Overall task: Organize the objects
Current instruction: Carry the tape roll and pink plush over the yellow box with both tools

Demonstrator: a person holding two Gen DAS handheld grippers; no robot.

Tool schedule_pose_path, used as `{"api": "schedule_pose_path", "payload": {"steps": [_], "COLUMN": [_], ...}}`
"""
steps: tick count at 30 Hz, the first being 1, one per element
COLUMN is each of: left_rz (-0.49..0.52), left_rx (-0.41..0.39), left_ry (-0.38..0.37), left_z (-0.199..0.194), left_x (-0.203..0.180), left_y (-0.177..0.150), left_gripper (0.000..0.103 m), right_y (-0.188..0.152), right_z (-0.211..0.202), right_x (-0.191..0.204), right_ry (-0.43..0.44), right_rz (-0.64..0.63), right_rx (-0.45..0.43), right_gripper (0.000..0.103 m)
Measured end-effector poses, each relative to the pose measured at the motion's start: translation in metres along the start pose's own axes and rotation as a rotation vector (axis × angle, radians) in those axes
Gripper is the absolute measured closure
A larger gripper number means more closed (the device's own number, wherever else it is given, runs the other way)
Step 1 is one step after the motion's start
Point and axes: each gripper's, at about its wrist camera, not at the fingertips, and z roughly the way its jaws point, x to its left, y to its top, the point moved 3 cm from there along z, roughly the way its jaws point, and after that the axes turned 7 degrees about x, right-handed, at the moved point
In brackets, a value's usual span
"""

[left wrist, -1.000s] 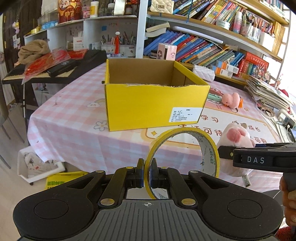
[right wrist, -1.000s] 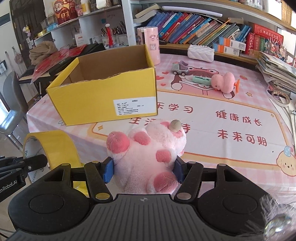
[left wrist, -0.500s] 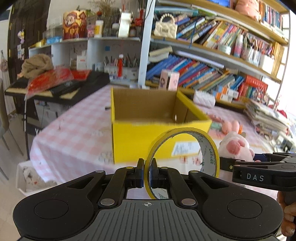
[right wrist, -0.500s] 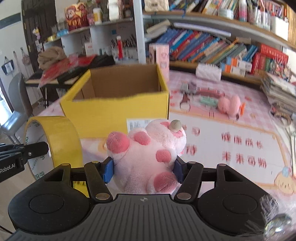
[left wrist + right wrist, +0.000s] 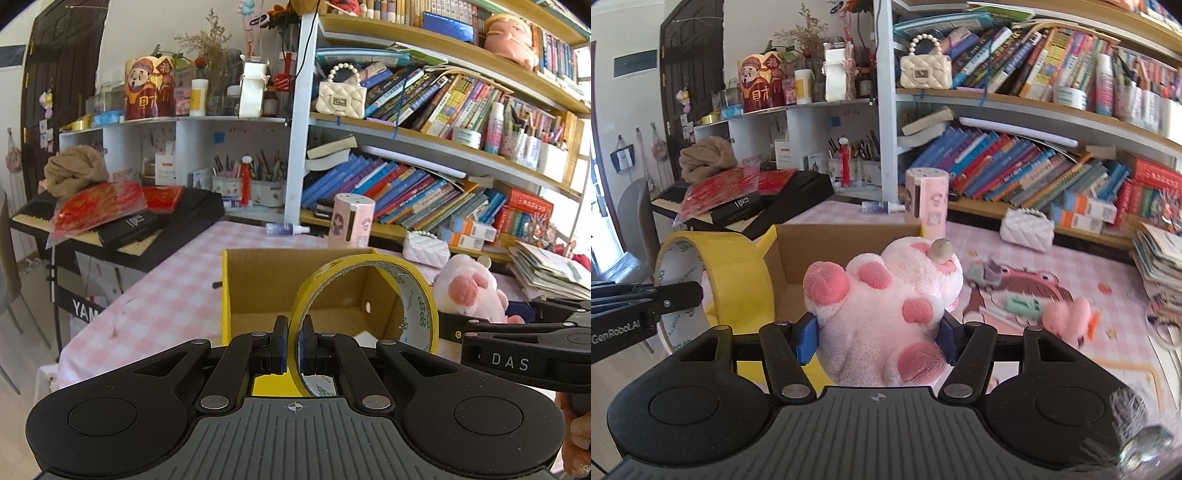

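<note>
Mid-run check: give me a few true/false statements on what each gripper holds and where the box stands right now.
1. The left gripper is shut on the yellow tape roll. True.
2. The right gripper is open with nothing in it. False: it clamps the pink plush toy.
3. The yellow box is open-topped. True.
4. The plush toy lies inside the box. False: it is in the gripper's grasp, in front of the box.

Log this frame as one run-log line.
left hand-held gripper: shut on tape roll | right hand-held gripper: shut on pink plush | both near yellow box
</note>
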Motion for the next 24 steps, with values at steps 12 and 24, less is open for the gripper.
{"api": "schedule_pose_path", "payload": {"steps": [12, 24], "left_rz": [0.122, 0.216], "left_rx": [0.089, 0.196], "left_ry": [0.126, 0.133], "left_z": [0.078, 0.127], "left_x": [-0.008, -0.027], "left_y": [0.018, 0.011], "left_gripper": [0.099, 0.098], "right_y": [0.045, 0.058], "right_z": [0.071, 0.127], "right_x": [-0.012, -0.005], "right_ry": [-0.012, 0.072], "right_rz": [-0.136, -0.226], "right_rx": [0.016, 0.107], "right_gripper": [0.044, 0.044]}}
